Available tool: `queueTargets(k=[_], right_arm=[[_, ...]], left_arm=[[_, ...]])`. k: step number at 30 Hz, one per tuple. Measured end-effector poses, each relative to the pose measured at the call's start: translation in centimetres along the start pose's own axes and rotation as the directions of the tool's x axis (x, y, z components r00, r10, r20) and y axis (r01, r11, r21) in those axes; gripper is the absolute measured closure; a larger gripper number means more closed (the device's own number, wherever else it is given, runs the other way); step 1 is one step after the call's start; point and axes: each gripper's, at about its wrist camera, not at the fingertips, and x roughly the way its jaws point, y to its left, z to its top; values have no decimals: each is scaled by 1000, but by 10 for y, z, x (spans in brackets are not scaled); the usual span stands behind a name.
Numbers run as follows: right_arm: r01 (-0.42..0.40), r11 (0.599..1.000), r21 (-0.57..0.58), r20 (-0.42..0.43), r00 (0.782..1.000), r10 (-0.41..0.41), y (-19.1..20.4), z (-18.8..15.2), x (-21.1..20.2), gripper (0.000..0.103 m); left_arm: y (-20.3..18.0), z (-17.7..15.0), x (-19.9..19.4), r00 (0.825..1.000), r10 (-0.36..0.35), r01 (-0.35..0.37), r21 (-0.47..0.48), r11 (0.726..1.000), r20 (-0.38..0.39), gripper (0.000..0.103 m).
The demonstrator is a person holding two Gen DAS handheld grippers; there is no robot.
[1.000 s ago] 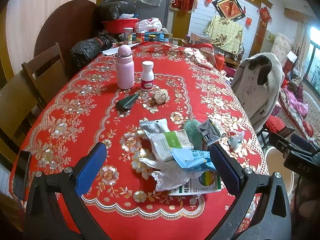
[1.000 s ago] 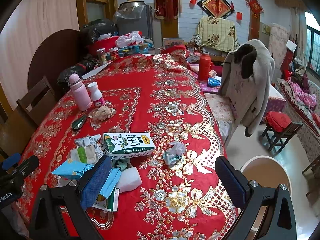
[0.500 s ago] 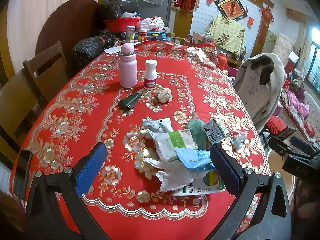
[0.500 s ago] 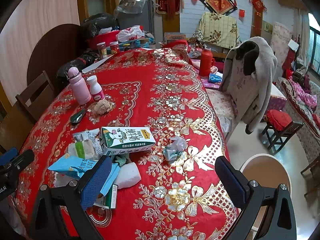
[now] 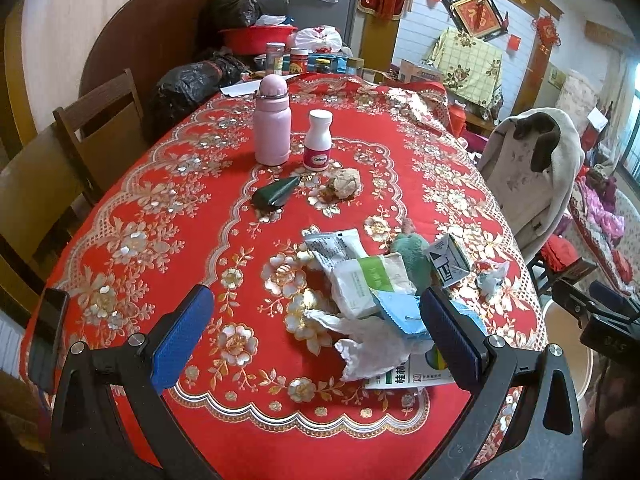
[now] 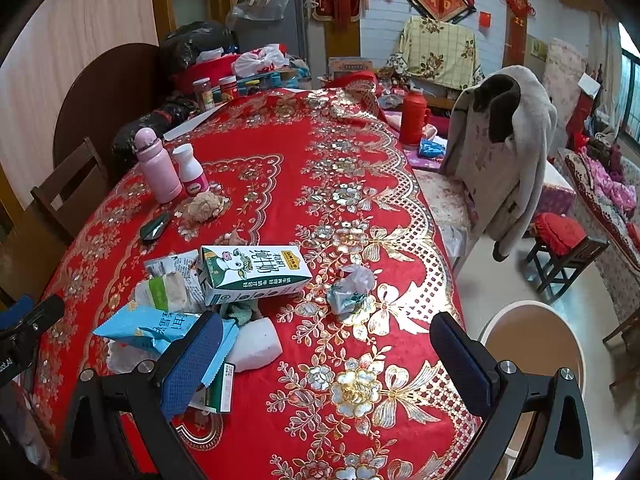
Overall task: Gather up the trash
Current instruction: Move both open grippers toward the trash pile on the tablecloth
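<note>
A pile of trash lies near the table's front edge. It holds a white crumpled tissue (image 5: 368, 346), a blue packet (image 5: 400, 316) (image 6: 148, 328), a white-and-green packet (image 5: 368, 280) and a green-and-white milk carton (image 5: 448, 260) (image 6: 256, 274) on its side. A crumpled wrapper (image 6: 352, 290) (image 5: 490, 276) sits apart to the right. My left gripper (image 5: 316, 336) is open above the pile's left part. My right gripper (image 6: 326, 360) is open over the cloth, with the wrapper just beyond it and its left finger in front of the blue packet. Neither holds anything.
On the red tablecloth (image 5: 168, 216) stand a pink bottle (image 5: 273, 132) and a white pill bottle (image 5: 318, 140), with a brownish ball (image 5: 344, 184) and a dark green wedge (image 5: 276, 196) nearby. A coat-draped chair (image 6: 504, 152) and a round white-rimmed container (image 6: 532, 344) are at right.
Both views have shifted only slightly, and the table's things sit a little differently in frame. Both grippers stay open and nothing on the table has moved.
</note>
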Motion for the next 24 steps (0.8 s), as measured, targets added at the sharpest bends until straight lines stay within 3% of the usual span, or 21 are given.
queueTargets(k=[24], right_arm=[[-59,998,-13,-65,996,58,6,0,22,0]], left_arm=[[-15,3,22,996,-63,68,72,995,-61,0]])
